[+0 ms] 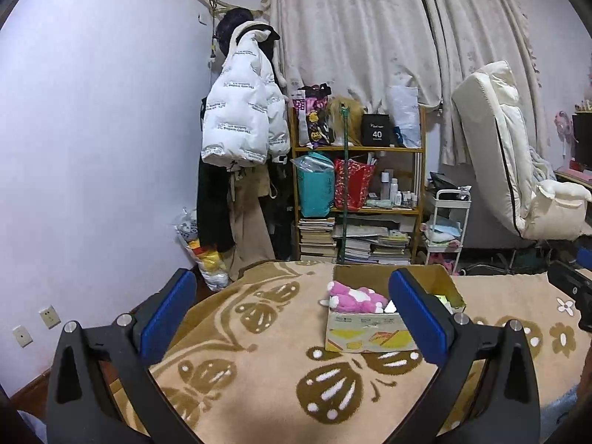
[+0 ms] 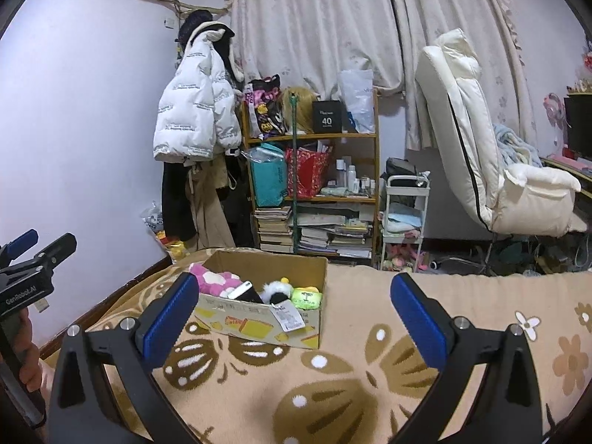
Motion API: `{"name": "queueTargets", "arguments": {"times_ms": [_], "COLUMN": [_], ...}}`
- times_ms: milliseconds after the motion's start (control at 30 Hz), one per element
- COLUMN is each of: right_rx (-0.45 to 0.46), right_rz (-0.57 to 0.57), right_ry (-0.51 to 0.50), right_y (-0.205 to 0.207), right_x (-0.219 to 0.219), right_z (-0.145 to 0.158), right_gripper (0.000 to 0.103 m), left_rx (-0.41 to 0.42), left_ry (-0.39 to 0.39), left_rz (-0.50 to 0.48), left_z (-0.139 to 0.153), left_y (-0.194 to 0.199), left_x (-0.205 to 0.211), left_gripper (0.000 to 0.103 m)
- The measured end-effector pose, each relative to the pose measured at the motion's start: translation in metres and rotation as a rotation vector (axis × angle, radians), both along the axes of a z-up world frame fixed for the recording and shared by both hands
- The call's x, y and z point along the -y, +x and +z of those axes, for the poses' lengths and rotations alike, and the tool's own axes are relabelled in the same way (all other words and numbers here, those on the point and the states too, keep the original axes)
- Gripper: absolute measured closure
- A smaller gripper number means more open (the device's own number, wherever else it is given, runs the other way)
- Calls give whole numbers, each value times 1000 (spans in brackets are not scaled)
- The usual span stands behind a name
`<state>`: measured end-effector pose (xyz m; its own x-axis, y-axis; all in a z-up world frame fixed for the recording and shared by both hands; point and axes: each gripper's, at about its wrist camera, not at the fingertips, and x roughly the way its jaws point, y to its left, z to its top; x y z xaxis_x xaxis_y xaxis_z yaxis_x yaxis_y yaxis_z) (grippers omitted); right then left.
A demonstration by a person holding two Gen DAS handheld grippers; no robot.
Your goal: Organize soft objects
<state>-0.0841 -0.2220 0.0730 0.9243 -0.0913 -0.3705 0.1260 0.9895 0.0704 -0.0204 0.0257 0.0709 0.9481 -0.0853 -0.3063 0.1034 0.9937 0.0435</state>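
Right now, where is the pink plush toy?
The pink plush lies in the left end of the cardboard box on the blanket, beside the black-and-white toy; both views show it.

So what I'm working over is a bed with a tan blanket [image 2: 333, 388], fuzzy stuff with big brown butterflies and little flowers woven in. The only thing sitting straight on it is an open cardboard box [image 2: 259, 323], toward the far edge. A paper tag hangs over the box's front wall. Rest of the blanket is just pattern.
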Motion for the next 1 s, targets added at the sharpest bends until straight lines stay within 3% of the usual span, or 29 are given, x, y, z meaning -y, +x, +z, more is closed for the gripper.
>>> {"name": "queueTargets", "arguments": {"times_ms": [167,500,1000], "right_rx": [-25,-90,-100], "right_rz": [-13,-12,-16], "right_ry": [14,27,28], "right_y": [10,28,31], "right_x": [8,15,17], "right_z": [-7,-25,-32], "right_gripper": [0,0,0], "left_rx": [-56,-86,-97], "left_ry": [12,46,62], "left_rz": [-11,-50,-37], "left_z": [-14,-35,-39], "left_y": [13,21,22], "left_x": [-2,0,1], "left_gripper": [0,0,0]}}
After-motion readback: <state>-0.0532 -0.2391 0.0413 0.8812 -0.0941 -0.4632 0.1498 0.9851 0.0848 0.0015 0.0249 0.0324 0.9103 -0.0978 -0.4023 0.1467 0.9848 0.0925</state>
